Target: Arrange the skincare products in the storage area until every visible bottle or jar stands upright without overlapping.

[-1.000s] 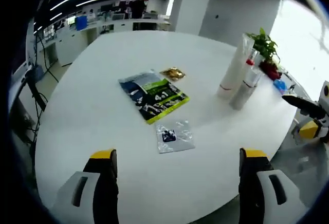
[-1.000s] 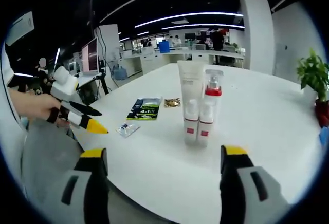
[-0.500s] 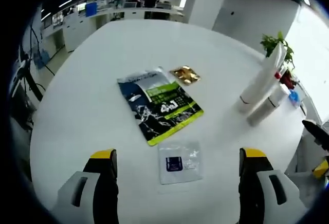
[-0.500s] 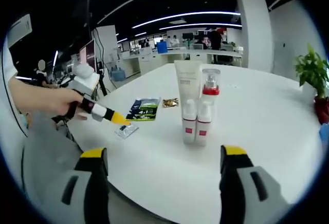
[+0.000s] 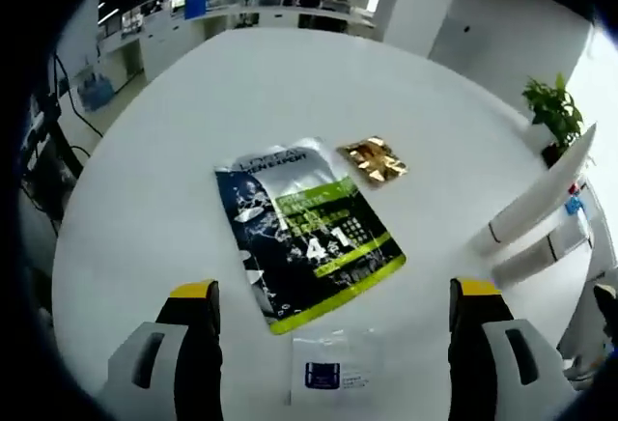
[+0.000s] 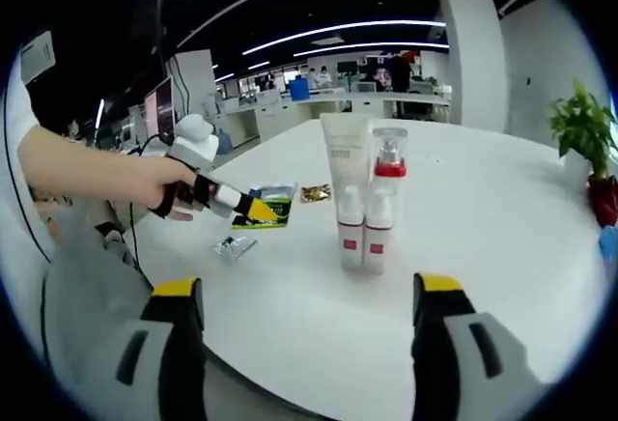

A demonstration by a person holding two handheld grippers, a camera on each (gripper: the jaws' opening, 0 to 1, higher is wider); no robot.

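Note:
A white tube [image 6: 345, 187] and a clear pump bottle with a red collar [image 6: 382, 199] stand upright side by side on the white table [image 6: 483, 238]. In the left gripper view they lean at the right edge, tube [image 5: 541, 192] above bottle [image 5: 546, 250]. A dark green-and-black pack [image 5: 304, 233] lies flat, with a gold packet [image 5: 375, 160] beyond it and a small clear sachet [image 5: 330, 375] close by. My left gripper [image 5: 333, 291] hangs open over the near end of the pack and the sachet. My right gripper [image 6: 304, 286] is open, short of the bottles. A hand holds the left gripper [image 6: 232, 202] near the pack [image 6: 273, 207].
A green plant [image 6: 582, 126] in a red pot stands at the table's far right edge. The table's rounded near edge [image 6: 290, 382] runs below the right gripper. Office desks and monitors [image 6: 164, 102] lie beyond the table. A blue item [image 6: 606, 247] sits at the right edge.
My left gripper has moved forward over the table, so the dark pack and clear sachet now lie close beneath it. The right gripper has barely shifted.

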